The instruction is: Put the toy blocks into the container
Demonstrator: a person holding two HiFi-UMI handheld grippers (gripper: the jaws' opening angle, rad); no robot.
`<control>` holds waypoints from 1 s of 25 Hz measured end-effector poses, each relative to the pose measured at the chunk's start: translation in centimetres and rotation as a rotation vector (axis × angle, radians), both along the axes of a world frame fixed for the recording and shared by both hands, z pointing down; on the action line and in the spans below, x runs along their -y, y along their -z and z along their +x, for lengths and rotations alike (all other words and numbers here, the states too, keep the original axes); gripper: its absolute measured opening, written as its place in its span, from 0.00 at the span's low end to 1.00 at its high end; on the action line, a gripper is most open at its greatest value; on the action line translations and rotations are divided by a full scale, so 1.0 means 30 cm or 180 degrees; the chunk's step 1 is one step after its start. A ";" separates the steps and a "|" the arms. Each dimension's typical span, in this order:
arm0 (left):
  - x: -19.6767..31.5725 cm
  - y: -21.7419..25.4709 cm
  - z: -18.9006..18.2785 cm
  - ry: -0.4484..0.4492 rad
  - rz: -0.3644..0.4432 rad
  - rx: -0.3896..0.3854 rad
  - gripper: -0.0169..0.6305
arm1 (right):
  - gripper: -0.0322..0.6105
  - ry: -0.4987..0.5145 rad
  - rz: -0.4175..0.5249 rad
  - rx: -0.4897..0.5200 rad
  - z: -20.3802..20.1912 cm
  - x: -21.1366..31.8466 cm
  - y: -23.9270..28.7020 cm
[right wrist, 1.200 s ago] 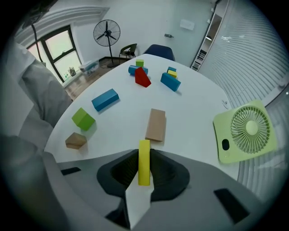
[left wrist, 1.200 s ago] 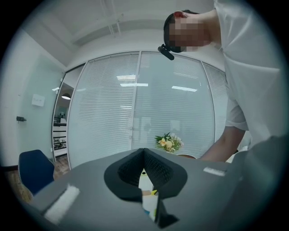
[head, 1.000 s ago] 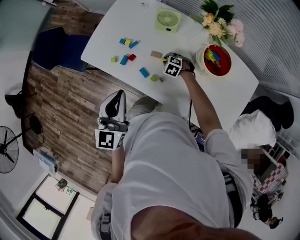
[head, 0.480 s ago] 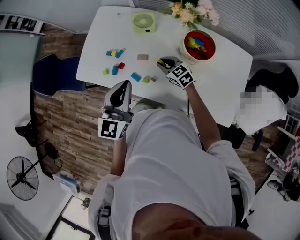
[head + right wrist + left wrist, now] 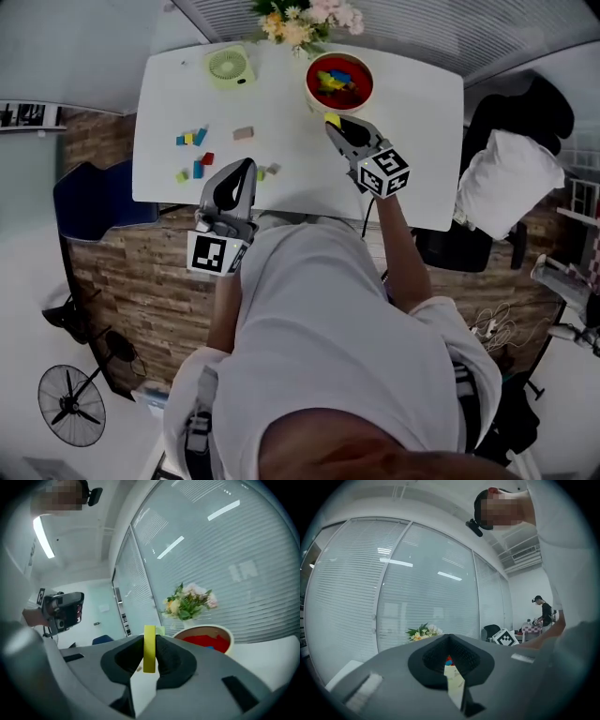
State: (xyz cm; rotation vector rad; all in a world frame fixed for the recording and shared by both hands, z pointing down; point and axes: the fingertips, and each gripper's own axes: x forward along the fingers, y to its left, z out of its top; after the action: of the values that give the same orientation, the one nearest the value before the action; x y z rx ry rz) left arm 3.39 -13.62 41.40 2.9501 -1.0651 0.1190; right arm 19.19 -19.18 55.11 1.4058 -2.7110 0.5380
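Observation:
A red container [image 5: 313, 91] with several coloured blocks in it stands at the table's far side; it also shows in the right gripper view [image 5: 224, 631]. My right gripper [image 5: 334, 126] hovers just short of it, shut on a thin yellow block [image 5: 331, 118], which stands upright between the pads [image 5: 149, 648]. Loose blocks lie at the left: a blue and yellow cluster [image 5: 192, 139], a red one [image 5: 207, 157], a green one [image 5: 182, 175] and a tan one [image 5: 244, 133]. My left gripper [image 5: 246, 168] hangs over the near table edge, jaws together and empty [image 5: 450, 641].
A green desk fan [image 5: 230, 67] and a bunch of flowers [image 5: 300, 23] stand along the back of the white table [image 5: 412, 150]. A dark chair [image 5: 89, 187] sits left of the table, another with a white bag [image 5: 511, 178] at the right. A person [image 5: 543, 611] stands far off.
My right gripper has carried the yellow block from the middle of the table up close to the red container. The left gripper has stayed by the near edge, shut.

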 end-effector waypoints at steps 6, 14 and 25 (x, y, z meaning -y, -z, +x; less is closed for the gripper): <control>-0.055 -0.027 0.033 -0.0108 -0.0010 0.0086 0.02 | 0.16 -0.0555 0.0274 -0.0153 0.213 0.020 0.086; -0.042 -0.070 -0.046 -0.0174 -0.0119 -0.0135 0.02 | 0.16 -0.0768 0.0315 -0.0785 0.302 0.128 0.118; 0.055 -0.042 -0.257 -0.0021 -0.0033 -0.0223 0.02 | 0.16 -0.0793 0.0269 -0.1261 0.307 0.302 0.179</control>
State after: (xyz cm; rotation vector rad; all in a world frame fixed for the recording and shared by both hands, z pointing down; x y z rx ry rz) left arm -4.33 -15.28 42.67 2.9252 -1.0429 0.0208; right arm 28.41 -28.25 49.75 1.6750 -2.2881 0.1308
